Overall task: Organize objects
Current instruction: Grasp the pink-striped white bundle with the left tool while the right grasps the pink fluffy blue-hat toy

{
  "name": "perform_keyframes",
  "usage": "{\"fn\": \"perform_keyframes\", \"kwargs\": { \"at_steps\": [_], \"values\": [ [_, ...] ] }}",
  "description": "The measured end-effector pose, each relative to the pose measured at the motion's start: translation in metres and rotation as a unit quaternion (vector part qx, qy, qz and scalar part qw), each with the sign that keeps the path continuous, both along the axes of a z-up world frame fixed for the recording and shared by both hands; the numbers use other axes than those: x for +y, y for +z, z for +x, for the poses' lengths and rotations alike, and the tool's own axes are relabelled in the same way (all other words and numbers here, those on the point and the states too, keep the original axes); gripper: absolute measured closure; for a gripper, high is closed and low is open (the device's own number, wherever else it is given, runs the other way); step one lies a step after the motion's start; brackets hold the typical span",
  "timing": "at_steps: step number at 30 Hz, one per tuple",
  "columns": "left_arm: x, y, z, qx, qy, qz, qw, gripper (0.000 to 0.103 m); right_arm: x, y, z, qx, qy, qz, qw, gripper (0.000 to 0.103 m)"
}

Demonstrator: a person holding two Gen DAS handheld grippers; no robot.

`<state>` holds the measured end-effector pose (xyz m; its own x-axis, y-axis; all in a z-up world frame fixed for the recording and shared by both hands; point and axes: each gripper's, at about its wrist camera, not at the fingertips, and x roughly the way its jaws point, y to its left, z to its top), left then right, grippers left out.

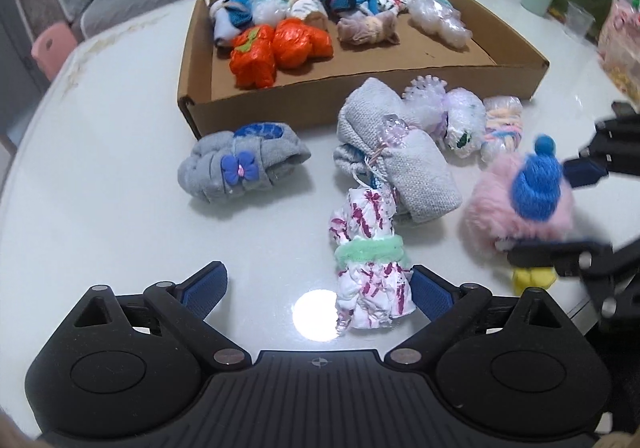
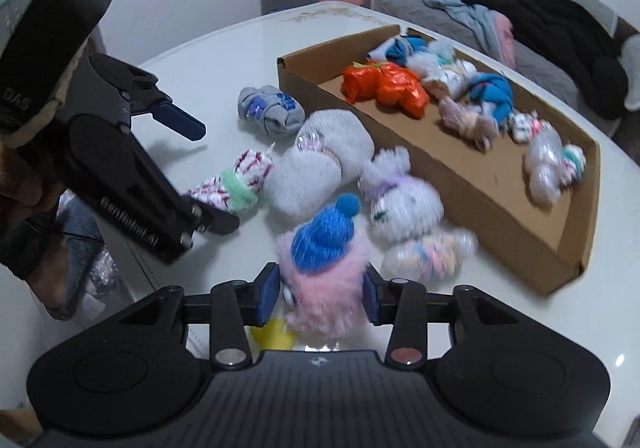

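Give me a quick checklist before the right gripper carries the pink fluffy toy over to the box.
1. Right gripper shut on the pink toy: ok, fingers press both sides.
2. Grip secure: cannot tell, the fur hides the contact.
3. Free floor in the box: ok, the near strip is bare.
4. Path to the box: not ok, the grey bundle and wrapped bundles lie between.
5. Left gripper out of the way: ok, open beside the striped bundle, holding nothing.
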<state>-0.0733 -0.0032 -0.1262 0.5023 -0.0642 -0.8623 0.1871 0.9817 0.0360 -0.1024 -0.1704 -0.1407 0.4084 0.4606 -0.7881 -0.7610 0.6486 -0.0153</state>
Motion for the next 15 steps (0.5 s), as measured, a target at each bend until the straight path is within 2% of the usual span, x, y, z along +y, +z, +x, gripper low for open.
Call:
{"fn": "perform_keyframes", "kwargs": {
  "at_steps": [4, 12, 15],
  "values": [
    [-0.0065, 0.0023, 0.0014, -0.013, -0.009, -0.002, 0.9999, 0.004, -0.0044, -0.0034, -0.0013, 0.004, -0.022, 0.018, 1.0, 0.047],
    [-0.0103, -0.0042, 0.0044, -0.013, -0.005, -0.013, 0.9998, 0.005, 0.0018, -0.0046, -0.0013, -0.004, -0.023, 0.022, 0.999, 0.046],
    [-0.0084, -0.0022, 0.003, -0.025, -0.003, -0.021, 0.9995, 0.016, 0.0039, -0.0069, -0.0019, -0.009, -0.026, 0.02, 0.999, 0.05]
  ]
}}
